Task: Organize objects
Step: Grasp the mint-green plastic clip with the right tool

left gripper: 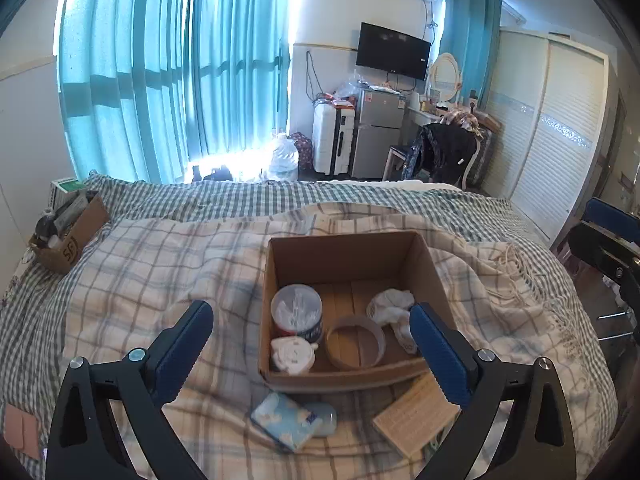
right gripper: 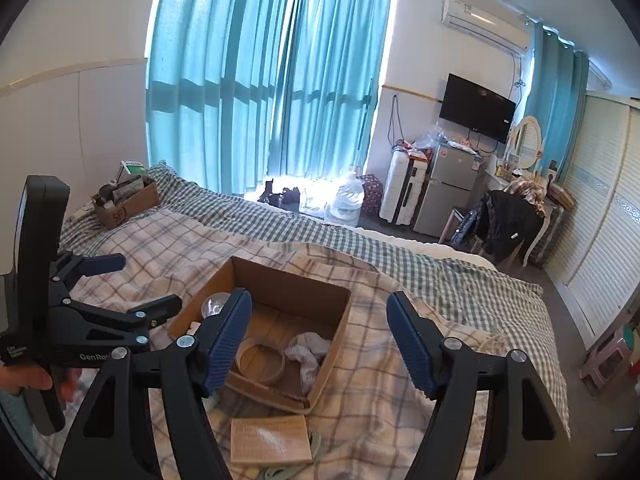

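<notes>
An open cardboard box sits on the plaid blanket. Inside it are a round canister with a clear lid, a white round item, a tape ring and a crumpled white cloth. On the blanket in front of the box lie a blue tissue pack and a flat beige case. My left gripper hangs open above the box's near side, holding nothing. My right gripper is open and empty too, above the same box, with the beige case below it.
A second cardboard box full of small items stands at the bed's far left corner. Beyond the bed are a water jug, a white suitcase, a fridge and a clothes-draped chair. A wardrobe lines the right wall.
</notes>
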Motion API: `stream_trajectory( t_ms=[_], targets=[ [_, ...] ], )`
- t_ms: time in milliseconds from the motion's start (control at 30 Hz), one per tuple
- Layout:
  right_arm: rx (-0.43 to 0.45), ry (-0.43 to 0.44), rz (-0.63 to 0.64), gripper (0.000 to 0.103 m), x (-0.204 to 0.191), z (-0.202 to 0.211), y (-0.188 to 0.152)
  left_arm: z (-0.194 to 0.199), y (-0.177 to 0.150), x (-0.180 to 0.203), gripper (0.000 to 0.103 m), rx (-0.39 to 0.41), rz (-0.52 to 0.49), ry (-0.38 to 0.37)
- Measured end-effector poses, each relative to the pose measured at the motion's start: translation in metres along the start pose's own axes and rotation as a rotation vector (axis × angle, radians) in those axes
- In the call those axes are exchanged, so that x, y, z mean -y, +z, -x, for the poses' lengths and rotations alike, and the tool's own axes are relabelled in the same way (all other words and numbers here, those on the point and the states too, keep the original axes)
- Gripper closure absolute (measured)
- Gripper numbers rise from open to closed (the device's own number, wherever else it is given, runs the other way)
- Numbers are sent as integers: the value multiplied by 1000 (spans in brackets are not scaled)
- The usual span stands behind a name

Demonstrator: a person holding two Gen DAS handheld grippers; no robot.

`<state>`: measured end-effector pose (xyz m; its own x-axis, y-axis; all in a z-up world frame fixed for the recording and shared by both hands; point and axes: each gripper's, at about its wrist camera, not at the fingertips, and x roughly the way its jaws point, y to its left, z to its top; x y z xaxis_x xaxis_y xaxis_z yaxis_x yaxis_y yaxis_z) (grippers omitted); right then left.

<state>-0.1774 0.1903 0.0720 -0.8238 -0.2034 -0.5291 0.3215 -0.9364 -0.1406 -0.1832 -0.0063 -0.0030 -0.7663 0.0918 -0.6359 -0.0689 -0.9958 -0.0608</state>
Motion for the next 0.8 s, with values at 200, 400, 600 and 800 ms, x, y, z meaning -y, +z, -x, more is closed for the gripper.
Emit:
stream_trajectory(
  t_ms=[200,400,600,800],
  targets=[
    [-28,-1,-7,25,-3,27,-31,16,-32,0,0,-18,-4,18],
    [-74,16,-26,21,-15,12,-81,3,-78,-5,0,-43,10,43],
    [-206,0,-23,21,-29,-48,-136,-29,-124,-12,0,-113,69,56],
    [-406,3,-29,21,-37,-92,-191,-53,-157,-18,0,-200,73,80]
  ],
)
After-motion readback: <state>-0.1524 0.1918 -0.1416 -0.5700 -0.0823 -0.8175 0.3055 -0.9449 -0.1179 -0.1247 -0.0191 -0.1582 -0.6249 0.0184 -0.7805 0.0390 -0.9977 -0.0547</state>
